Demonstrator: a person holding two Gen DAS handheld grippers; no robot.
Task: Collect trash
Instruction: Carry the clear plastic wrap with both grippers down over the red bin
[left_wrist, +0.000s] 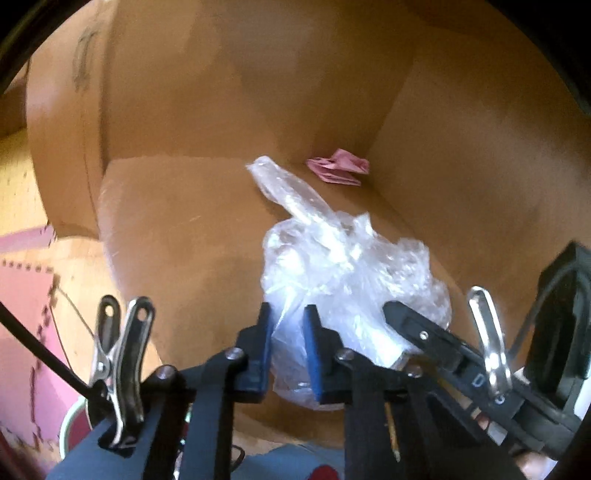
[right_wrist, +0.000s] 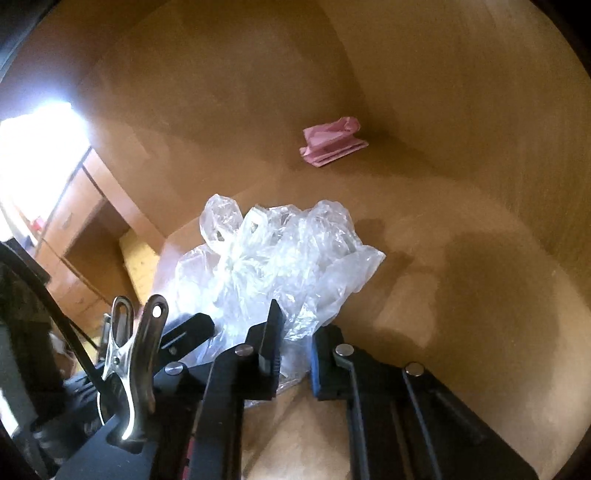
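A crumpled clear plastic bag (left_wrist: 343, 266) lies on the brown sofa seat (left_wrist: 177, 236), with one twisted end reaching toward the back corner. My left gripper (left_wrist: 288, 325) is shut on the bag's near edge, and film fills the narrow gap between its blue pads. In the right wrist view my right gripper (right_wrist: 297, 332) is shut on the same bag (right_wrist: 273, 251) from the other side. One of its fingers (left_wrist: 410, 321) shows beside the bag in the left wrist view. A folded, crumpled pink paper (left_wrist: 338, 170) (right_wrist: 332, 142) rests apart in the seat's back corner.
The sofa's backrest (left_wrist: 229, 81) and right arm (left_wrist: 480, 155) wall in the seat. A pink and cream foam floor mat (left_wrist: 26, 306) lies to the left. A wooden drawer unit (right_wrist: 74, 236) stands at the left under a bright window (right_wrist: 37, 140).
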